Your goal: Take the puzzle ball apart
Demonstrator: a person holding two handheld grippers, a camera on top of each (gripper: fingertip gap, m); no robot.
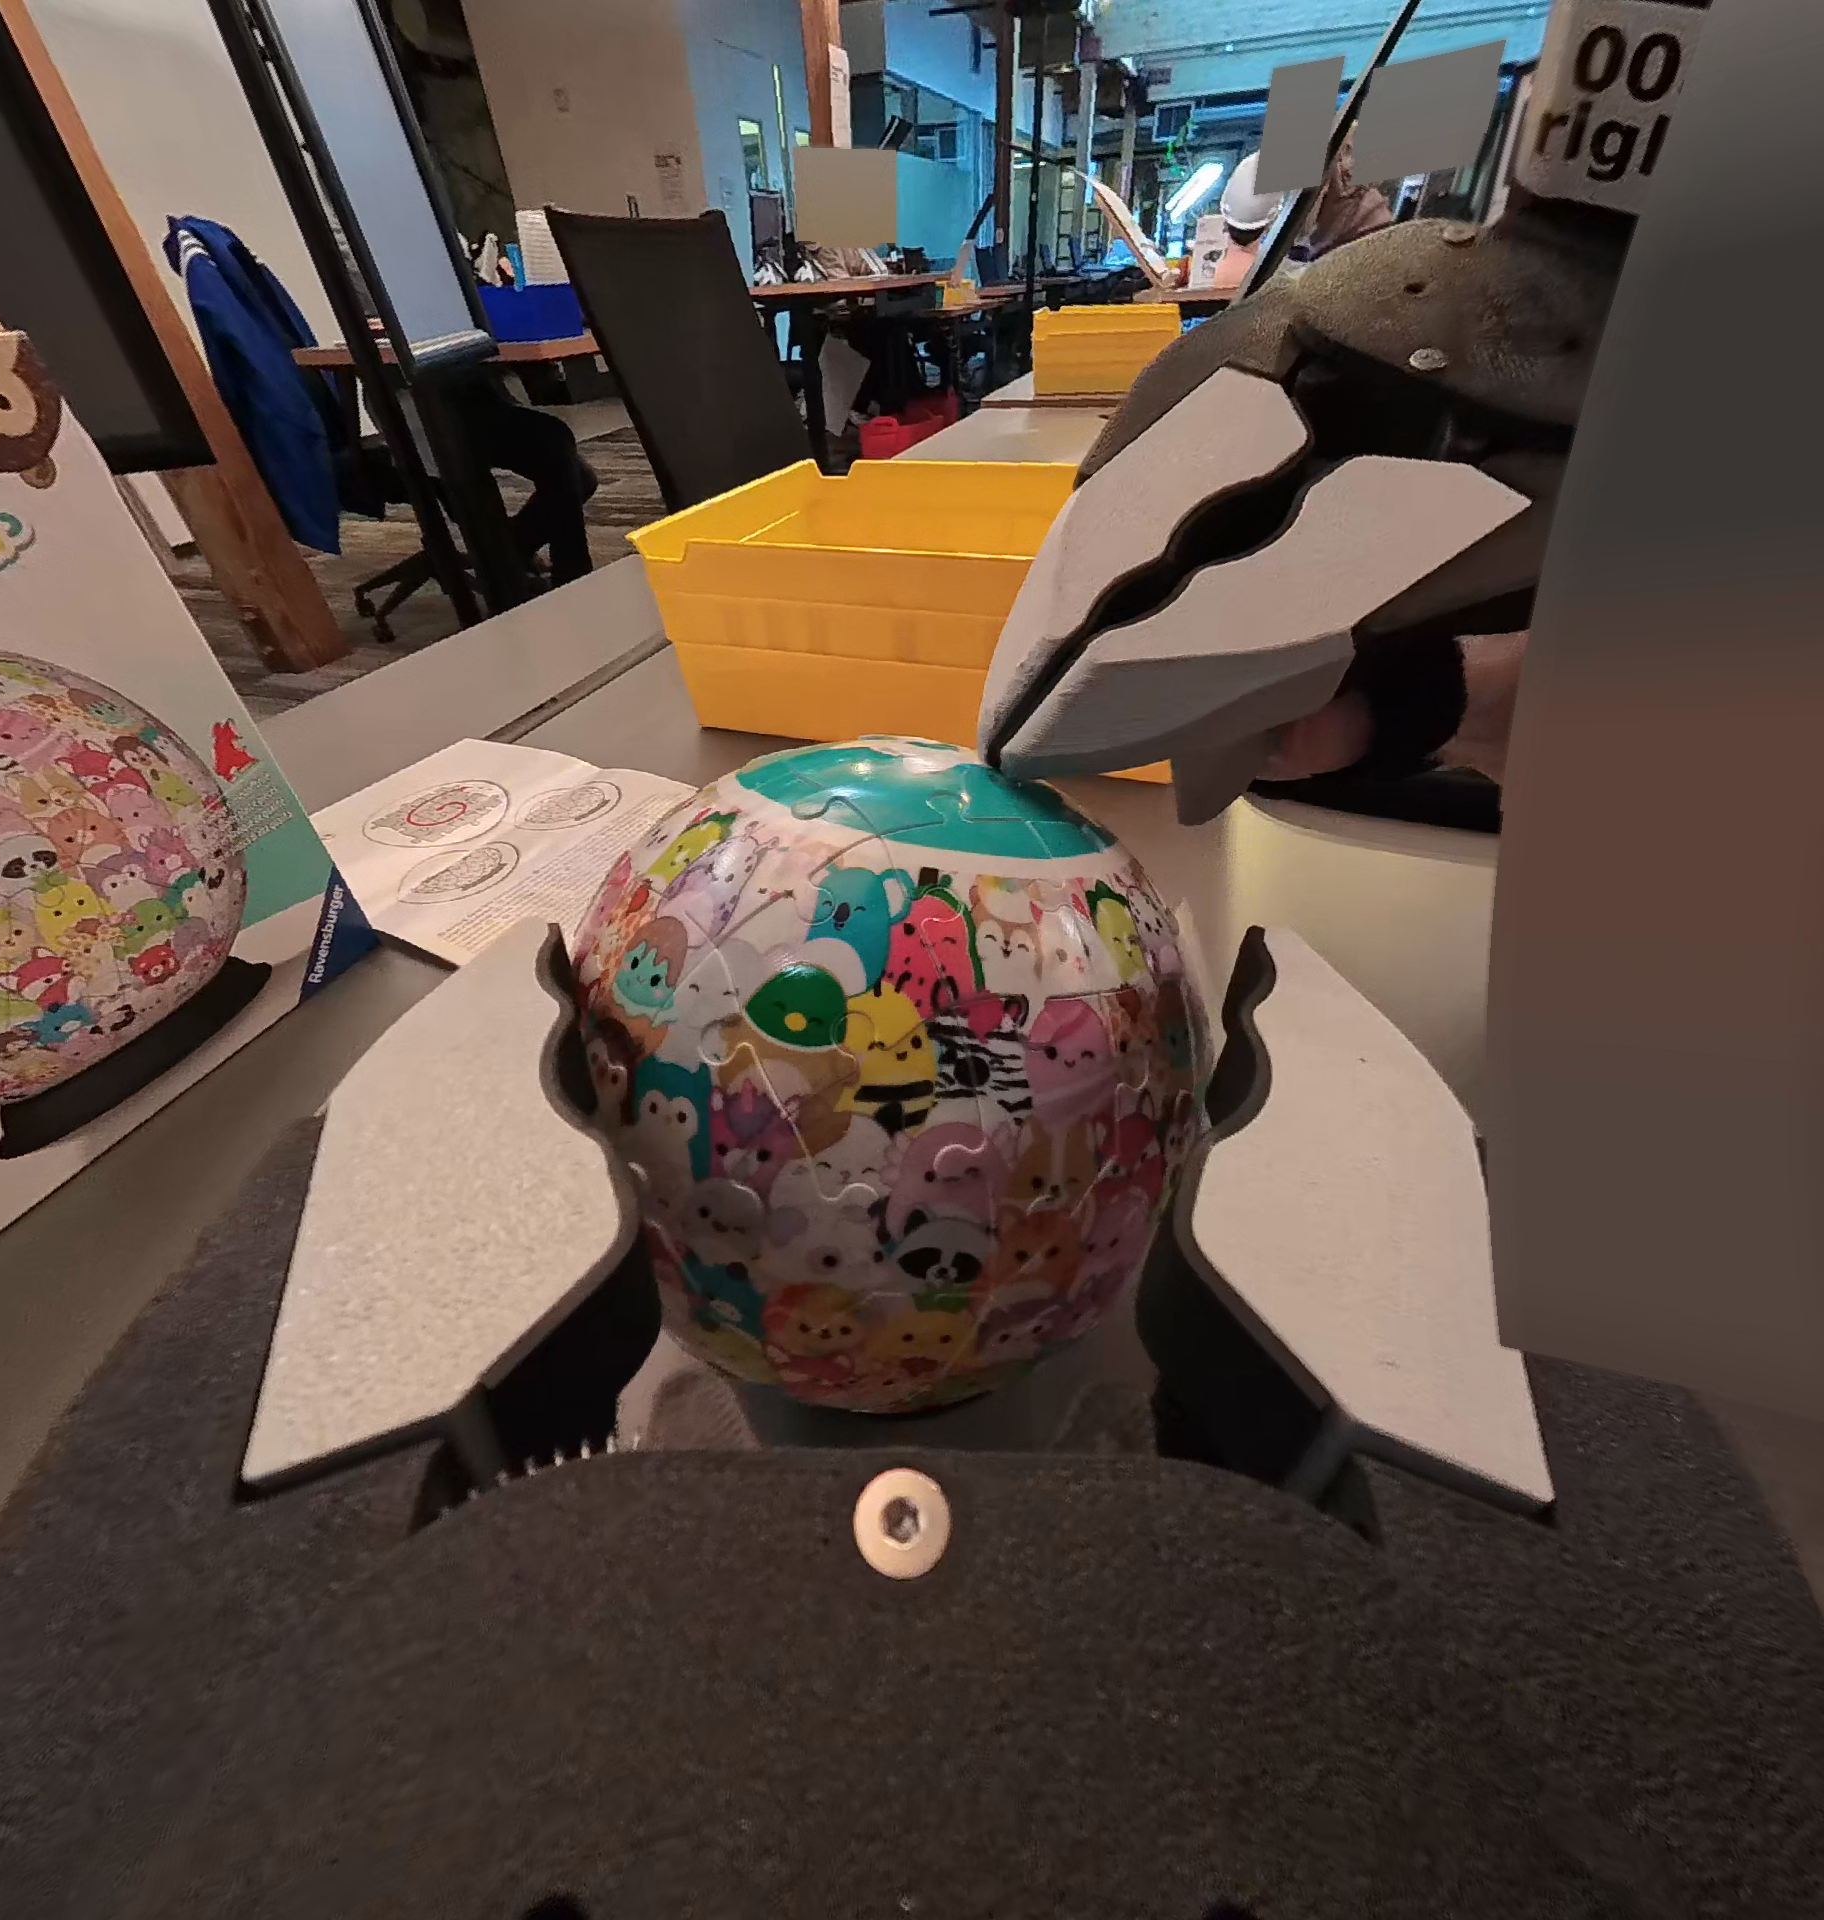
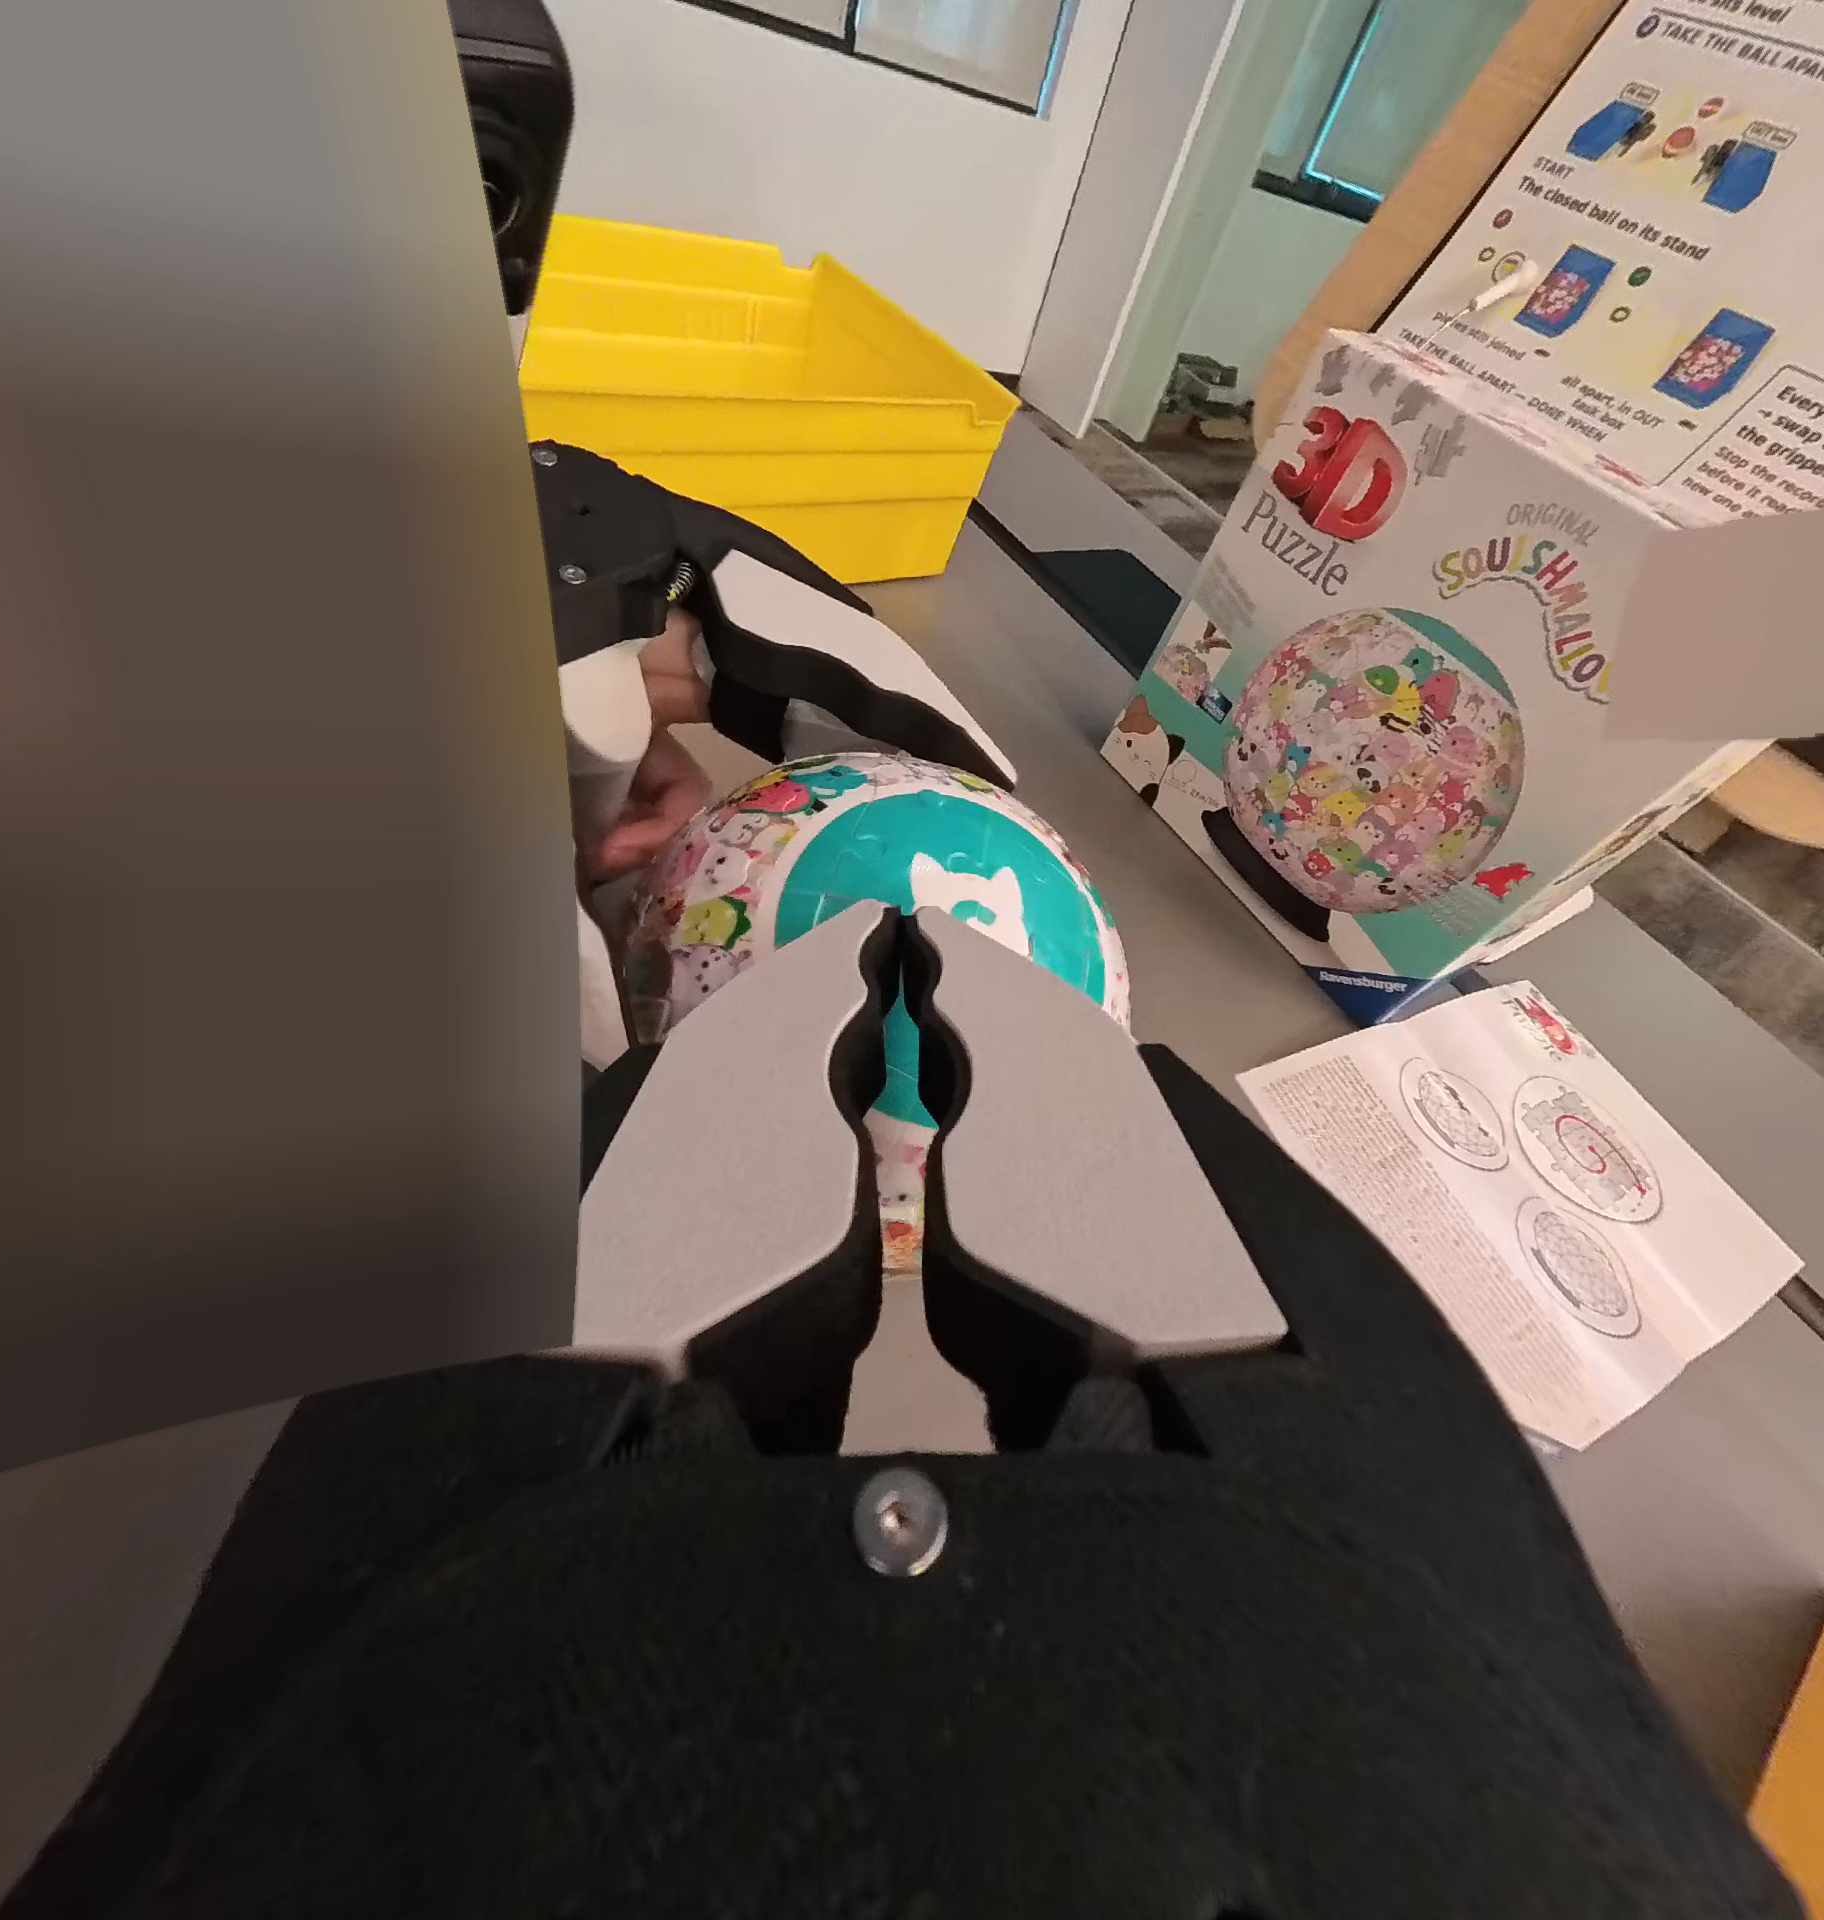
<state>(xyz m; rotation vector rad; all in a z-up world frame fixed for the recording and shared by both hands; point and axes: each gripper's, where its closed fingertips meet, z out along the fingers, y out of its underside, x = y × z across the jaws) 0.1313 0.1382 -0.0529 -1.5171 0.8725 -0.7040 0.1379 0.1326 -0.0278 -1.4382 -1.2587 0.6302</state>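
Note:
The puzzle ball (image 1: 887, 1091), covered in colourful cartoon animals with a teal cap (image 1: 918, 800) on top, stands on the grey table on a dark stand. My left gripper (image 1: 903, 940) spans it at mid height, a pad against each side. In the right wrist view one left finger (image 2: 866, 675) lies against the far side of the ball (image 2: 721, 904). My right gripper (image 2: 900, 914) is shut. Its tips rest on the right edge of the teal cap (image 2: 856, 862), as the left wrist view (image 1: 999, 756) also shows. I see no piece between its pads.
A yellow bin (image 1: 835, 603) stands just behind the ball. The puzzle box (image 2: 1407, 675) and an unfolded instruction leaflet (image 2: 1510, 1195) lie on the table on the ball's other side. A person's hand (image 2: 638, 821) is close to the ball. Less than 4 cm separates the two grippers' tips.

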